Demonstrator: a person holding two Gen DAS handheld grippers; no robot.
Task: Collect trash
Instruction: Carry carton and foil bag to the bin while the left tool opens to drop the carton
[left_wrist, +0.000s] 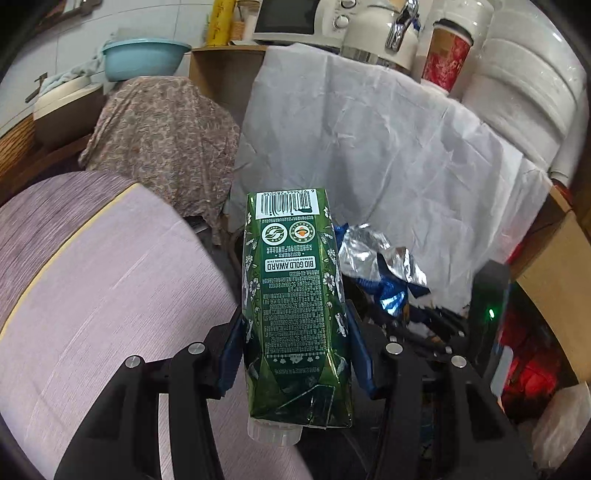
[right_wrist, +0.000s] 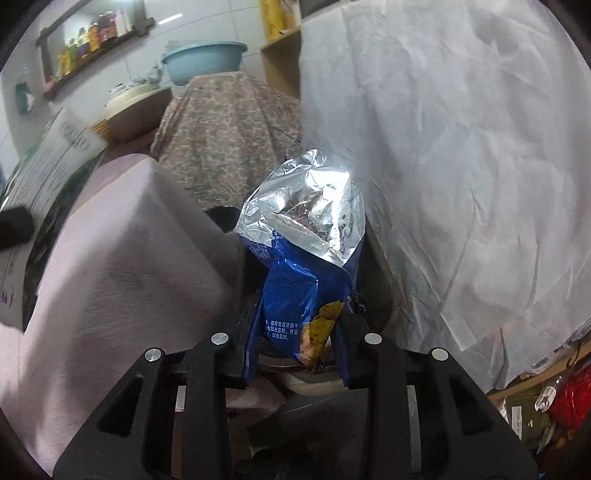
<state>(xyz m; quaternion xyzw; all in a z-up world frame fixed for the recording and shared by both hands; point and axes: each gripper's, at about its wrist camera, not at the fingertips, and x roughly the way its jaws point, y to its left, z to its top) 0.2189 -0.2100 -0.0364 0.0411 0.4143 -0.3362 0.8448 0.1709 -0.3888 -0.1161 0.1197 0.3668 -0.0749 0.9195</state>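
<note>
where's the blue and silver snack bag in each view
Left wrist: snack bag sits right of centre, just beyond the green carton.
Right wrist: snack bag is at centre, clamped by the right gripper.
Shared landmark: teal basin at upper left.

walls: white tile (right_wrist: 207, 22) | shelf: bottles (right_wrist: 88, 37) | furniture: white sheet (left_wrist: 388, 147), floral cloth (left_wrist: 159, 133)

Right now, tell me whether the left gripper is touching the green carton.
Touching. The left wrist view shows the left gripper closed on the green carton, its blue pads pressed flat against both sides with no gap.
</note>
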